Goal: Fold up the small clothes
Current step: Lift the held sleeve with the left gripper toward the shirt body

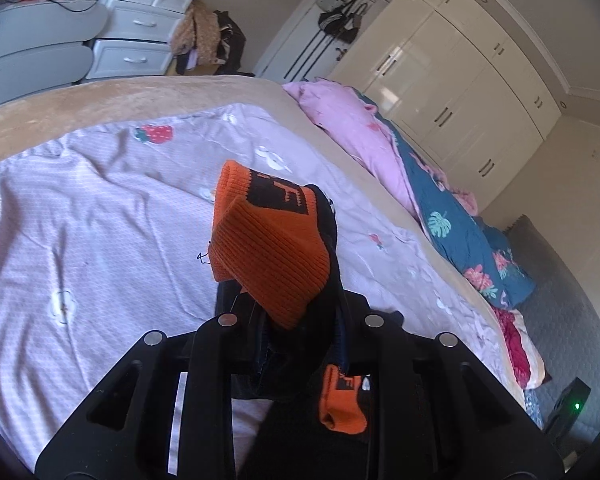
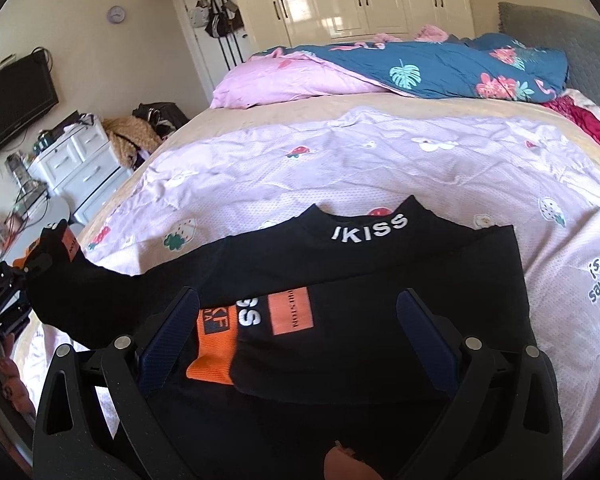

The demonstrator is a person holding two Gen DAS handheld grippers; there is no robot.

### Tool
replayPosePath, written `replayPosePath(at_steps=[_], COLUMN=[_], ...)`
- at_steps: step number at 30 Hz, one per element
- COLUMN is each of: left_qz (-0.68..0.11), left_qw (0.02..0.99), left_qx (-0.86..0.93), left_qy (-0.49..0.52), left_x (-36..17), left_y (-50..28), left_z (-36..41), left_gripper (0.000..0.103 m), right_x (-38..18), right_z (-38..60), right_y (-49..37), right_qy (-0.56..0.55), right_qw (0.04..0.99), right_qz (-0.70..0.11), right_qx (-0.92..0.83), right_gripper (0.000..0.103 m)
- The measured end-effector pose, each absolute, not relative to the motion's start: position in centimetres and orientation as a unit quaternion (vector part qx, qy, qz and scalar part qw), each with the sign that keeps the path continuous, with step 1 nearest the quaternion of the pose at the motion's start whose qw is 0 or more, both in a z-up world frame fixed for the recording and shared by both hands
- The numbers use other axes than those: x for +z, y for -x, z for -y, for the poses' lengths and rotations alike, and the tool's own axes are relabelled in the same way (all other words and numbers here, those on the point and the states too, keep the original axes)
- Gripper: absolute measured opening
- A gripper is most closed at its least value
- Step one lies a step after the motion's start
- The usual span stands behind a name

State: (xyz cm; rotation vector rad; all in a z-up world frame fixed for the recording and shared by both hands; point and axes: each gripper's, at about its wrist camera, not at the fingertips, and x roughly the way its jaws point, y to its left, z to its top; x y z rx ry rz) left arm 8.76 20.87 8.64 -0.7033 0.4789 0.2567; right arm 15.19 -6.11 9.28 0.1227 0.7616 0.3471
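Black top [image 2: 380,264] with orange cuffs lies on the bed [image 2: 340,160]. Left gripper [image 1: 296,320] clamps its sleeve [image 1: 268,240] up; right gripper [image 2: 296,320] gapes open over it.

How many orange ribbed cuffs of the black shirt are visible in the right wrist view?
2. One orange ribbed cuff lies folded over the black shirt between the right gripper fingers; the other hangs at the left gripper. None seems hidden.
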Motion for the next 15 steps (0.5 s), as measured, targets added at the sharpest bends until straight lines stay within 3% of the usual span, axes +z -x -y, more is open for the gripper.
replayPosePath(at_steps=[15], left_qz=[-0.24], left_qw=[0.916], left_qx=[0.053], left_qy=[0.316], left_x=[8.4], left_y=[-11.1], left_z=[-16.3], left_gripper=[0.017], right_x=[9.3], right_z=[9.0], right_y=[-15.9], right_qy=[-0.086], right_qw=[0.915], right_qz=[-0.37], right_qx=[0.134], right_gripper=[0.099])
